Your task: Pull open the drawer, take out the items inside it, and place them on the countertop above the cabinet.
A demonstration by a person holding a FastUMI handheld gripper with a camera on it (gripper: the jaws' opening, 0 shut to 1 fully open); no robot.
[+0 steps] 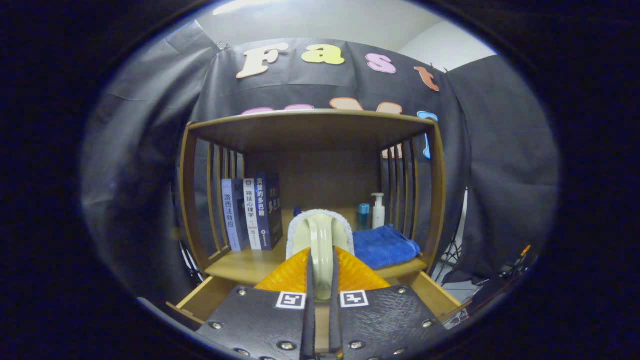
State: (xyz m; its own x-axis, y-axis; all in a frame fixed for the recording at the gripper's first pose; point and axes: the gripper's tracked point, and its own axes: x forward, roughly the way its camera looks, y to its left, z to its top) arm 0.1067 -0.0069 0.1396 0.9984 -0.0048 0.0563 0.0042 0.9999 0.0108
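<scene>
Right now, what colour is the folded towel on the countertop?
Blue; the folded towel shows best in the gripper view, beyond the jaws.

One wooden cabinet (310,122) with slatted sides stands ahead, with one open wooden drawer (200,299) below its shelf. Three upright books (252,212) stand together on the shelf. One folded blue cloth (385,246) lies there too, and behind it are two bottles: one small blue bottle (363,215) and one white pump bottle (378,210). One pale green handled brush (320,240) with a white fuzzy edge sits clamped between the two fingers of the one gripper (320,295).
</scene>
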